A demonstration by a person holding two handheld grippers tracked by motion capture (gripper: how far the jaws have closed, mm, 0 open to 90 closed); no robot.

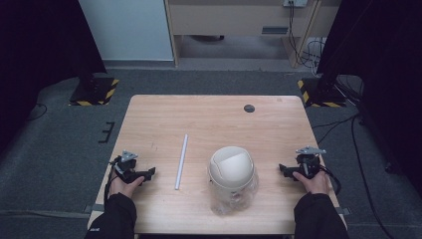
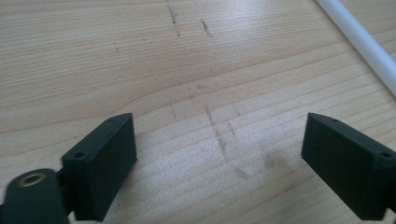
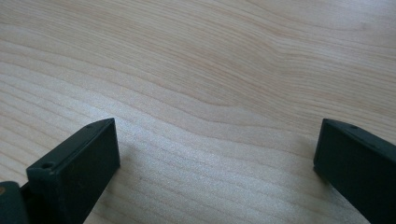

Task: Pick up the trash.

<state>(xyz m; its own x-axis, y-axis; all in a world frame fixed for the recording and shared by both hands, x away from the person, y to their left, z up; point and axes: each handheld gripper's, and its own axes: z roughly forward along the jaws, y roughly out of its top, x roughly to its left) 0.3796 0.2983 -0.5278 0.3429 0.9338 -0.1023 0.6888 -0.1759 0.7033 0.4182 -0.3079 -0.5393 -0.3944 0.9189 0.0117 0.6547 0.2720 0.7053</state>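
A wooden surface (image 1: pixel 164 119) holds a white tube (image 1: pixel 181 162) left of centre and a clear container with a cream domed lid (image 1: pixel 232 172) beside it. The left tongs (image 1: pixel 148 174) and right tongs (image 1: pixel 283 169) rest at opposite edges, both spread apart, gripping nothing.

Through the right gripper view I look along my right tool (image 3: pixel 217 168), its two black jaws standing wide apart with nothing between them. Below them lies the bare, pale wooden desk (image 3: pixel 210 70), its grain running in wavy lines across the picture.
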